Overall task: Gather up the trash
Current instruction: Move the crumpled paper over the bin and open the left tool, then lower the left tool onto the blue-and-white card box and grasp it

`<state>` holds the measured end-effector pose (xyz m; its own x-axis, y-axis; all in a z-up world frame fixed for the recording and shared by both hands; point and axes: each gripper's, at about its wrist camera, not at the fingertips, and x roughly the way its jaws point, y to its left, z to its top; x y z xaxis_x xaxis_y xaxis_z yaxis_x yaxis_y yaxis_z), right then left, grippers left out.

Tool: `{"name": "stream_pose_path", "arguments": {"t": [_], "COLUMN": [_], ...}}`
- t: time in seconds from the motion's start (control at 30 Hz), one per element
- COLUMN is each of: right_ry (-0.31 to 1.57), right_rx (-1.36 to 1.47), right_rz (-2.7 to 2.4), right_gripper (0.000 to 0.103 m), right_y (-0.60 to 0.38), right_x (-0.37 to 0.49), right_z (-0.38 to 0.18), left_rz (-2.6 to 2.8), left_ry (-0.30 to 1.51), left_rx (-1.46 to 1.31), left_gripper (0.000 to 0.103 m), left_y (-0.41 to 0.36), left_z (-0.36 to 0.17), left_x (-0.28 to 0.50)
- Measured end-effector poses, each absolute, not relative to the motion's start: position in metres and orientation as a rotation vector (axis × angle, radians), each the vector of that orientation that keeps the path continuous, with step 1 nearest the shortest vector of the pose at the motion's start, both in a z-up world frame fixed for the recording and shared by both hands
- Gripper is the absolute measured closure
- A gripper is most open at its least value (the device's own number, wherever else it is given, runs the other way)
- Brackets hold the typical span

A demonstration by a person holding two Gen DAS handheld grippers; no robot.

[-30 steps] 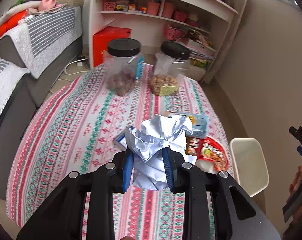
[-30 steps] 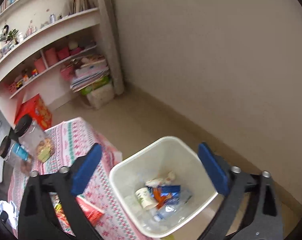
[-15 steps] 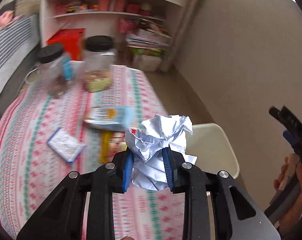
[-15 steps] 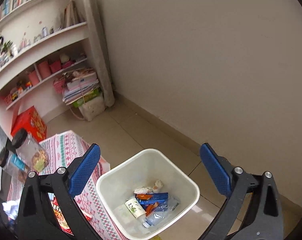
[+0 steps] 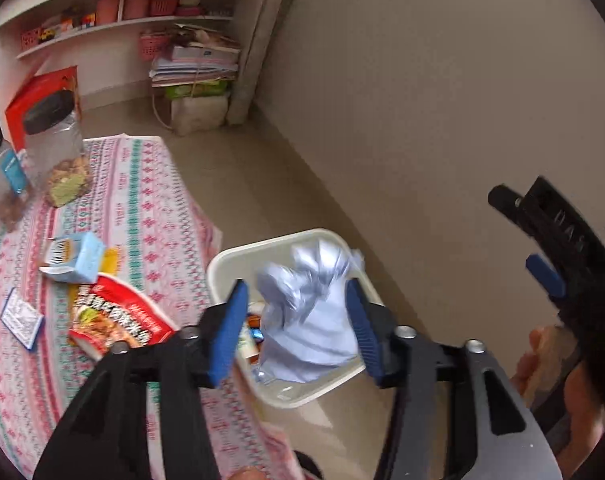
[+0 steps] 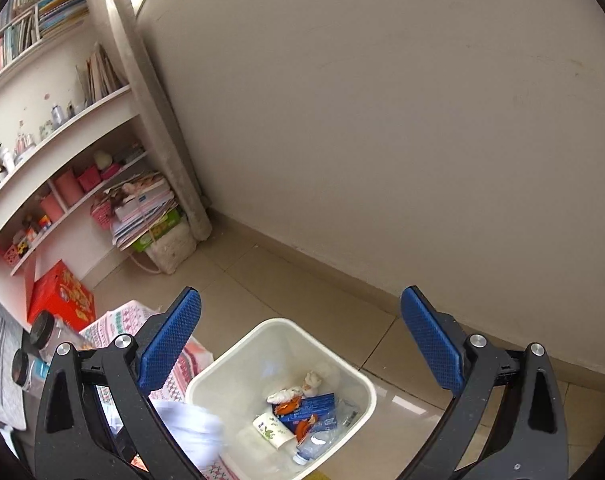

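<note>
Paper: your crumpled paper point(image 5: 310, 312) sits between the left jaws, over the mouth of the bin point(image 5: 222, 264); it is blurred, and the pads no longer press on it.
Left gripper point(image 5: 298, 332): jaws have just been opening, now about half wide; the paper looks loose, and I judge it is dropping.
Key relation: the bin opening lies straight below and ahead of your left jaws, at 12 o'clock in the left view; the tabletop point(image 5: 150, 216) edge is at 9 o'clock of the bin.
Paper axis: a rough ball, slightly taller than wide, long axis running 6 to 12 o'clock; no clear pointing end.
Right gripper point(image 6: 298, 344): jaws wide, nothing between them, aimed at the same bin, with the paper at its 7 o'clock.
Nearer hand: your left, for what remains at 9 o'clock on the tabletop, the red wrapper point(image 5: 114, 320) and the blue carton point(image 5: 76, 258).
</note>
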<state>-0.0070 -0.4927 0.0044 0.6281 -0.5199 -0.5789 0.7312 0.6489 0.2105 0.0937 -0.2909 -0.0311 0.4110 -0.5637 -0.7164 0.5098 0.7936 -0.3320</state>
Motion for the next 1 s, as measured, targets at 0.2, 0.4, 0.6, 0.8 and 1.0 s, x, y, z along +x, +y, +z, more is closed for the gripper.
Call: {"name": "stream_pose_path", "arguments": {"t": [0.2,0.4,0.6,0.8,1.0], "right_ry": [0.502,0.528,0.574,0.660,0.711], "right_rx": [0.425,0.349,0.227,0.093,0.019], "right_rz": [-0.736,-0.687,-0.615,-0.503,-0.412], "right_gripper": [0.007,0.007,0.007,0.007,0.007], "right_y": [-0.483,-0.457,-0.412,-0.357,-0.311], "right_x": [-0.001,0.016,0.043,0.076,0.096], "right_z": [0.006,0.005,-0.002,-0.017,-0.029], "left_rz": [-0.640,-0.498,-0.323,-0.152,-0.022], "left_ry": [0.907,0.860,0.849,0.919,0.978], "left_rx": [-0.080,-0.037,-0.005,-0.039,-0.067], "left_gripper": [0.034,0.034,0.022,0.020,0.020], "left_y": [-0.278,-0.247,-0.203,-0.147,-0.092], "left_z": [-0.029,-0.030,-0.041,-0.068,-0.096], "left_x": [0.095,0.102,0.117,0.137,0.156]}}
